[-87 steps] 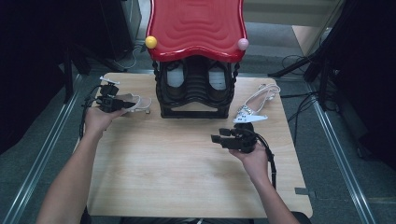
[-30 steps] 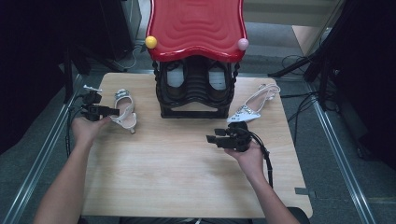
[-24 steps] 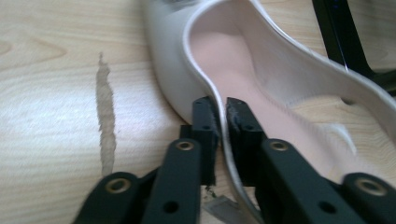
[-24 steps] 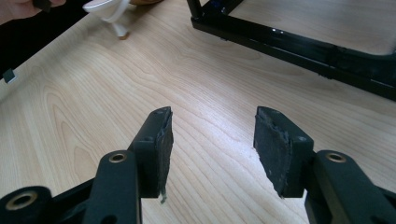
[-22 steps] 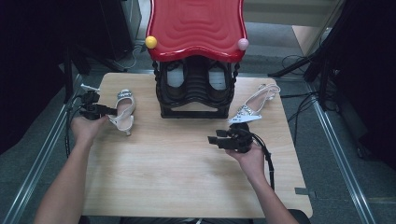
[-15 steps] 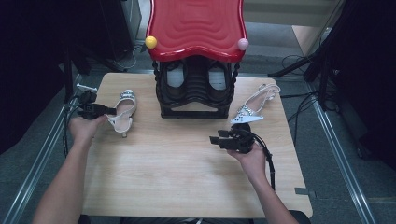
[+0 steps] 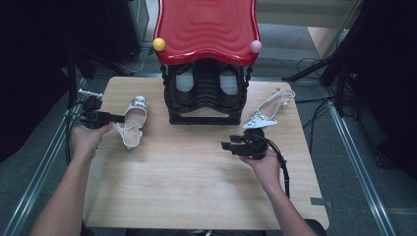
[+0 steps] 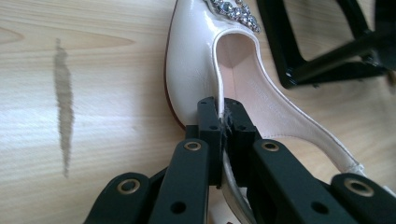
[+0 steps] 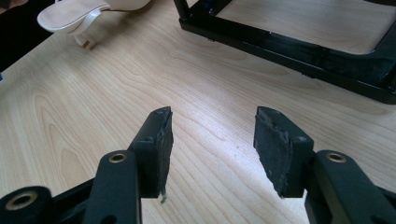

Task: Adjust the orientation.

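Dragged nearer the table's left edge since earlier: glossy cream jewelled slingback shoe (image 7: 132,120), rim pinched by left gripper (image 8: 223,122) (right gripper (image 9: 210,144) agape, empty).

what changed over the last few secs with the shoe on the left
The left gripper, shut on the white shoe at its side edge, has swung the shoe so its toe now points away from the person. The right gripper stayed open over the table; the other shoe and rack did not move.

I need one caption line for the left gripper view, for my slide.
Left gripper shut on the side edge of a white heeled shoe on the wooden table.
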